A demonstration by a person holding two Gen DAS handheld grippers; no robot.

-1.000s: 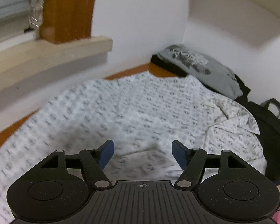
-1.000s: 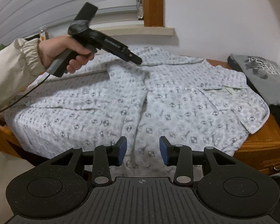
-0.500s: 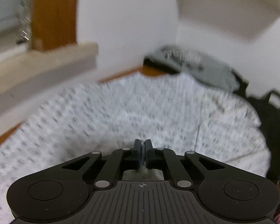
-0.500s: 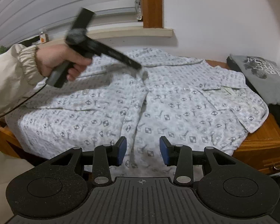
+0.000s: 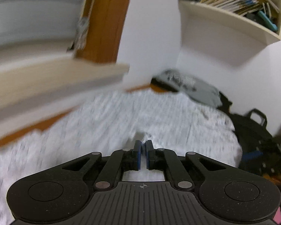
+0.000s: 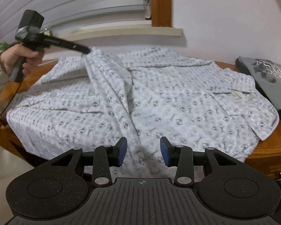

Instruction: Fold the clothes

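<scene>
The left gripper pinches the patterned shirt near the tabletop's far edge.
The right gripper hovers wide open and empty over the near hem.

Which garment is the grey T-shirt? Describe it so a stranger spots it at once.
Start at the wooden table under the window. Past the spread patterned shirt, at its far right end, lies the grey T-shirt. Unlike the white shirt, it is folded, plain grey, with a dark print.

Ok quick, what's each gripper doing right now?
Left gripper: shut on the shirt, lifting a fold.
Right gripper: open, holding nothing, above the shirt.
</scene>
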